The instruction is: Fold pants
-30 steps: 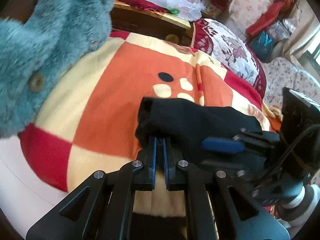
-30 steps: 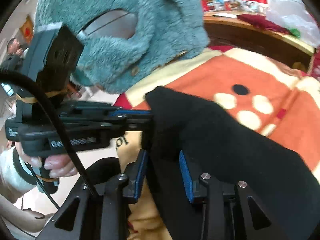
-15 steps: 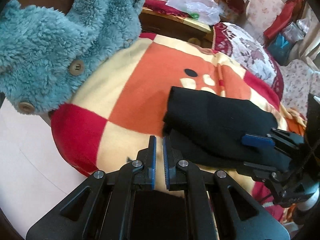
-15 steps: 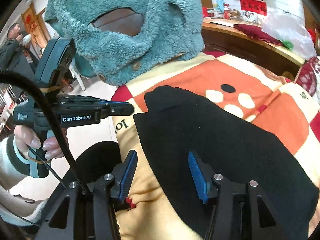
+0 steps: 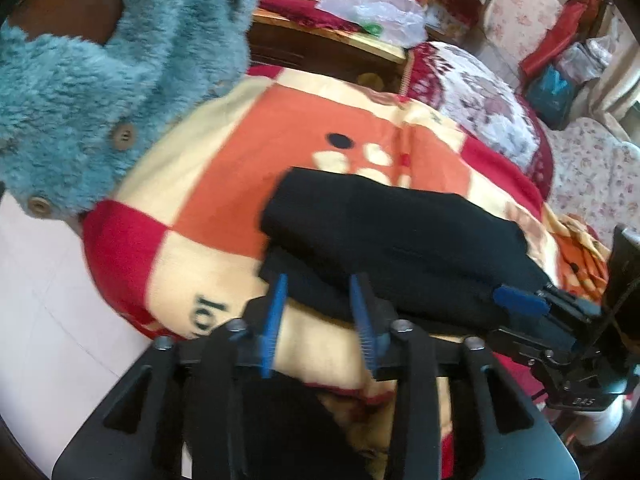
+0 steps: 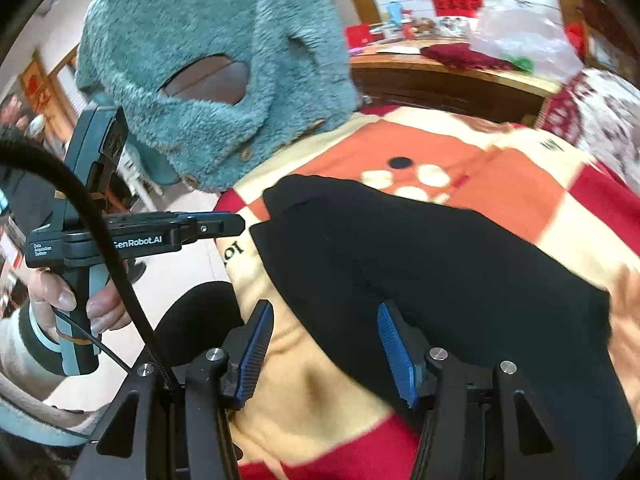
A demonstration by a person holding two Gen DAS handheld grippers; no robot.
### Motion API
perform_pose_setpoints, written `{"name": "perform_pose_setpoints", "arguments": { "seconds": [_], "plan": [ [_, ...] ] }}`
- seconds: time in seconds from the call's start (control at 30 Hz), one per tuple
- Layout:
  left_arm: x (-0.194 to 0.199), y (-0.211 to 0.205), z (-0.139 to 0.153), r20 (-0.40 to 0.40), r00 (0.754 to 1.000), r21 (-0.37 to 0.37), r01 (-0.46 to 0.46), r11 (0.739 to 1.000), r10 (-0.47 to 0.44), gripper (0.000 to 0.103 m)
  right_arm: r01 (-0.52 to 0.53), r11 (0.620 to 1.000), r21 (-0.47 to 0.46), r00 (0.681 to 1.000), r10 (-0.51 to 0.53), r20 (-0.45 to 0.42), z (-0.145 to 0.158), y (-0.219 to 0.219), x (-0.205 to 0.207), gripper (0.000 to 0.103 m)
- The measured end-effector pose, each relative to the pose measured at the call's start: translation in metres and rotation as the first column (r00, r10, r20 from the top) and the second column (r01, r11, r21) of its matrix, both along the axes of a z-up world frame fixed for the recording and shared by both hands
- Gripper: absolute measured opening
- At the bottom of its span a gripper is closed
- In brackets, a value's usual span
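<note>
Pants (image 5: 392, 236) folded on blanket (image 5: 224, 184), edges blurred

A bed covered by a checked blanket (image 5: 224, 184) in orange, cream and red. Folded black pants (image 5: 400, 232) lie directly on the blanket, near its front edge. A fuzzy teal jacket (image 5: 100, 92) overlaps the blanket's corner, left of the pants. A floral quilt (image 5: 480, 100) lies behind the pants.

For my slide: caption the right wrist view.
Open right gripper over folded black pants on a checked blanket.
</note>
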State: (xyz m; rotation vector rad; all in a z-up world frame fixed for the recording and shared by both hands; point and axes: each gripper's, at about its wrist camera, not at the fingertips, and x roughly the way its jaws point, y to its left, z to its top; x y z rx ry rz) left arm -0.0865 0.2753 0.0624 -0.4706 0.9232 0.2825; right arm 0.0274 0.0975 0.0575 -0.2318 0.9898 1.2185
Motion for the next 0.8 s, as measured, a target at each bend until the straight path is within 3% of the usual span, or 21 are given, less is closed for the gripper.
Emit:
{"name": "perform_pose_setpoints", "arguments": {
  "seconds": [0.1, 0.2, 0.3, 0.37, 0.5, 0.57, 0.63, 0.8],
  "plan": [
    [0.009, -0.019, 0.003, 0.008, 0.999, -0.014, 0.045, 0.999, -0.045, 0.036, 0.083, 0.997, 0.001, 0.995, -0.083, -0.054, -0.006, -0.031, 0.003, 0.066],
    [0.021, -0.042, 0.003, 0.016, 0.994, -0.053, 0.111, 0.992, -0.110, 0.036, 0.183, 0.983, 0.005, 0.976, -0.181, -0.119, -0.012, -0.073, 0.006, 0.068],
    [0.036, -0.069, 0.002, 0.012, 0.982, -0.067, 0.186, 0.980, -0.186, 0.036, 0.292, 0.956, 0.008, 0.941, -0.286, -0.183, -0.016, -0.122, 0.008, 0.068],
    [0.049, -0.090, 0.001, 0.013, 0.969, -0.077, 0.247, 0.966, -0.246, 0.036, 0.381, 0.925, 0.000, 0.901, -0.371, -0.225, -0.018, -0.159, 0.009, 0.068],
    [0.073, -0.134, 0.002, 0.015, 0.924, -0.098, 0.382, 0.919, -0.382, 0.037, 0.568, 0.822, -0.022, 0.772, -0.542, -0.331, -0.026, -0.236, 0.008, 0.072],
    [0.088, -0.161, 0.002, 0.012, 0.887, -0.098, 0.460, 0.882, -0.461, 0.048, 0.648, 0.761, -0.028, 0.694, -0.605, -0.391, -0.033, -0.270, 0.005, 0.072],
    [0.099, -0.181, 0.002, 0.008, 0.863, -0.103, 0.504, 0.858, -0.506, 0.051, 0.706, 0.706, -0.046, 0.628, -0.655, -0.420, -0.038, -0.295, 0.002, 0.073],
    [0.119, -0.221, -0.002, -0.017, 0.803, -0.098, 0.592, 0.800, -0.596, 0.051, 0.798, 0.602, -0.038, 0.509, -0.705, -0.494, -0.044, -0.332, 0.002, 0.073]
  ]
}}
